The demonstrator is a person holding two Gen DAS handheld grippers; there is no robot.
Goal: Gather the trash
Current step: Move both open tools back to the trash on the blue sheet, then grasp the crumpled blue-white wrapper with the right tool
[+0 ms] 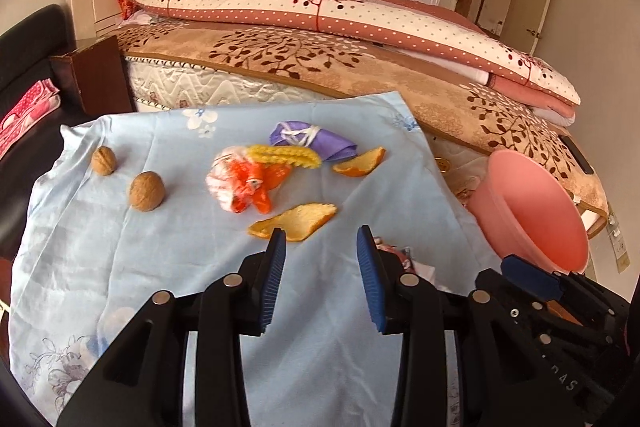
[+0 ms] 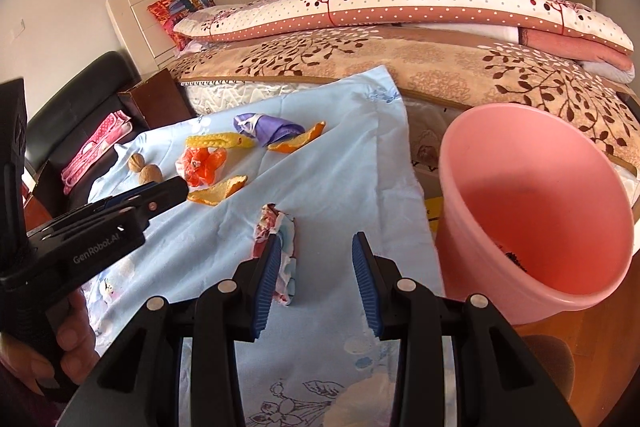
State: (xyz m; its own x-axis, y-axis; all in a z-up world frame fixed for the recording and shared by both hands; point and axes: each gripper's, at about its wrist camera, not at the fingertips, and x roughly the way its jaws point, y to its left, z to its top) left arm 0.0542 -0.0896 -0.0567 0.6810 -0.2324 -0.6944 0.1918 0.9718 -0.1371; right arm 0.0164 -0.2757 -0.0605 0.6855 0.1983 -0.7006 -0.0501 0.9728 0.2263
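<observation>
Trash lies on a light blue floral cloth (image 1: 192,259): two walnuts (image 1: 147,191), an orange-and-white wrapper (image 1: 244,183), a yellow crinkled piece (image 1: 286,155), a purple wrapper (image 1: 310,139) and two orange peels (image 1: 360,163). My left gripper (image 1: 321,233) is open with nothing in it, its tips just short of the nearer peel (image 1: 296,221). My right gripper (image 2: 318,238) is open too. A crumpled floral wrapper (image 2: 280,227) lies on the cloth, partly under its left finger. The pink bucket (image 2: 540,211) stands tilted just to the right, with something small and dark at its bottom.
A bed (image 1: 320,67) with folded quilts runs behind the cloth. A dark wooden box (image 1: 96,75) and a black seat (image 1: 28,59) with pink cloth sit at the left. A hand (image 2: 68,339) holds the left gripper (image 2: 176,189) at the left of the right wrist view.
</observation>
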